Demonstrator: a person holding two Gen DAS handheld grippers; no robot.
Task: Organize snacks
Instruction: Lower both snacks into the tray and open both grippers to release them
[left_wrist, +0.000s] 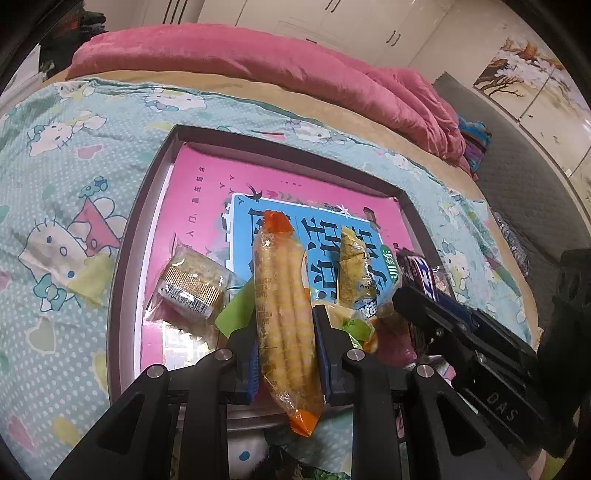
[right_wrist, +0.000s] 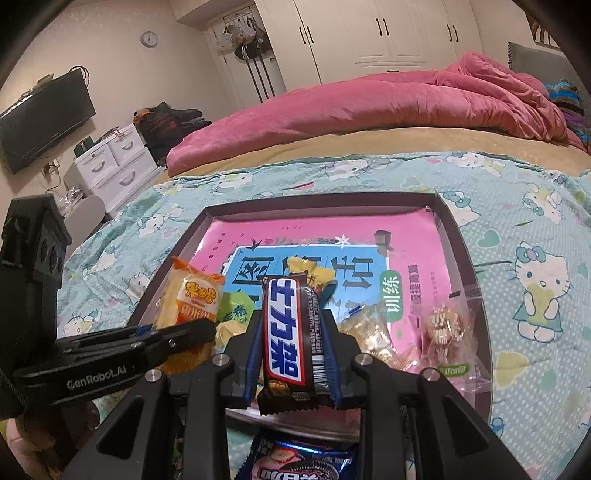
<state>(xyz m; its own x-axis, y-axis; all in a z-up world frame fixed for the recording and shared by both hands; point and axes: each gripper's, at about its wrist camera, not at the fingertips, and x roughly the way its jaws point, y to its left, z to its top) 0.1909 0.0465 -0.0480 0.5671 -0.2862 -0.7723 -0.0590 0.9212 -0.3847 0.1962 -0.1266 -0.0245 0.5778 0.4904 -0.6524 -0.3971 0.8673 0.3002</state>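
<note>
Snacks (left_wrist: 284, 314) crowding tray (left_wrist: 122, 266) on bedspread (left_wrist: 55, 206)

Both grippers' fingers (left_wrist: 284, 354) (right_wrist: 291, 354) closed, angled downward

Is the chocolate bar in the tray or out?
Out: the chocolate bar is clamped between the pads of the right gripper, held up over the tray's near edge.

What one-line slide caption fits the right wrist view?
Right claw shut on a chocolate bar above the snack tray on the bed.
</note>
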